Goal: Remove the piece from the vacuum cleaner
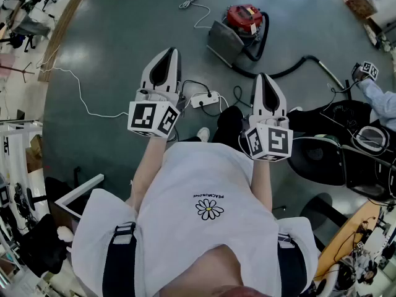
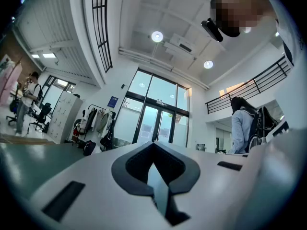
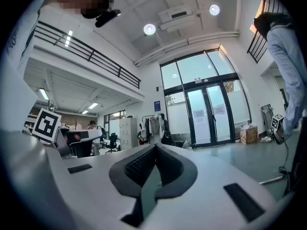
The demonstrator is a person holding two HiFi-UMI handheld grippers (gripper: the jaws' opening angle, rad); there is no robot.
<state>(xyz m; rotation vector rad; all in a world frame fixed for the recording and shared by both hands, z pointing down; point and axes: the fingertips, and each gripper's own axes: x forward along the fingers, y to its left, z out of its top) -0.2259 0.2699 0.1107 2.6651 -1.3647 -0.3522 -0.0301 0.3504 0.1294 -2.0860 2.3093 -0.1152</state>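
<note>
Both the left gripper (image 1: 168, 52) and right gripper (image 1: 263, 77) have their jaws fully closed on nothing, well short of the red-and-grey canister vacuum cleaner (image 1: 242, 23) out on the grey-green floor (image 1: 124, 36), so reaching in without opening would probably just shove the piece, and that curvy black hose (image 1: 291, 68) could snag.

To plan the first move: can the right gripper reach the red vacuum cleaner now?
Probably not yet: the right gripper is held up, jaws shut, and the vacuum cleaner lies on the floor ahead. Nothing blocks the way.
</note>
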